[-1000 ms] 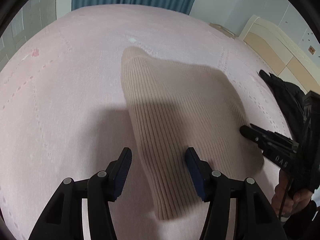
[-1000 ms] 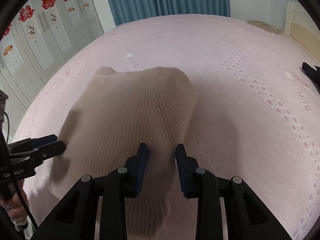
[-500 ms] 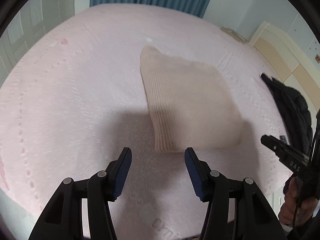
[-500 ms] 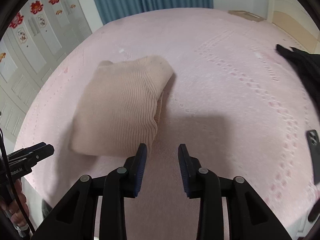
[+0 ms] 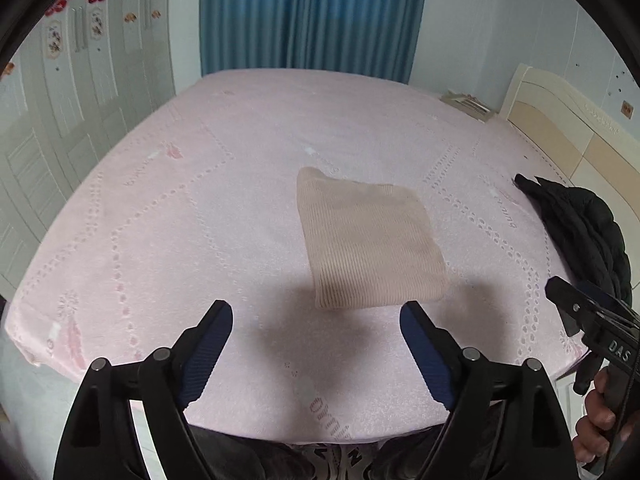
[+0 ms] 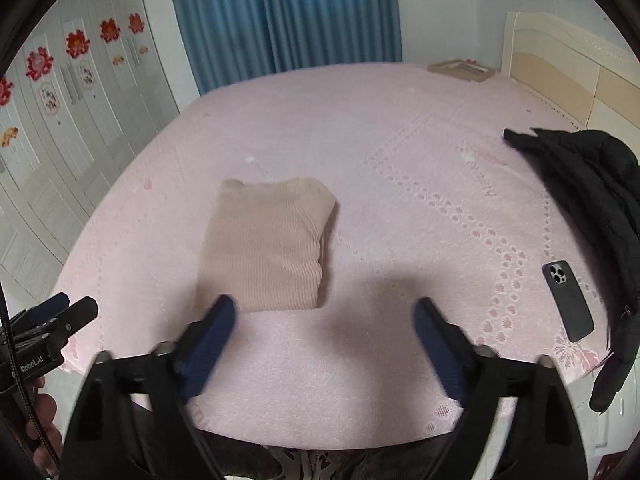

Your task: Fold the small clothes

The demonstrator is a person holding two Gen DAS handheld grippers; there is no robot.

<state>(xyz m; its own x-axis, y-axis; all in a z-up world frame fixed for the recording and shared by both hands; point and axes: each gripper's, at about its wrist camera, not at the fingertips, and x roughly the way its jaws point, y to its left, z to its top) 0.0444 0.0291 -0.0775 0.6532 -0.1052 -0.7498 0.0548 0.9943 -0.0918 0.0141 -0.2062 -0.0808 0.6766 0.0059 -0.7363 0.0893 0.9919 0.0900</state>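
Note:
A beige ribbed knit garment (image 5: 368,240) lies folded into a flat rectangle on the pink bed (image 5: 180,220); it also shows in the right wrist view (image 6: 266,244). My left gripper (image 5: 316,320) is open and empty, held above the bed's near edge, short of the garment. My right gripper (image 6: 324,316) is open and empty, also back from the garment near the bed's front edge. Each gripper shows at the side of the other's view: the right one (image 5: 580,312), the left one (image 6: 60,316).
A black jacket (image 6: 592,200) lies at the bed's right side, with a dark phone (image 6: 568,300) beside it. A cream headboard (image 6: 560,68) stands at the right. Blue curtains (image 5: 312,16) and white wardrobe doors (image 5: 60,100) stand beyond the bed.
Both grippers have pulled back and up from the garment toward the bed's front edge, and both jaws have opened wider. The garment stays folded on the bed.

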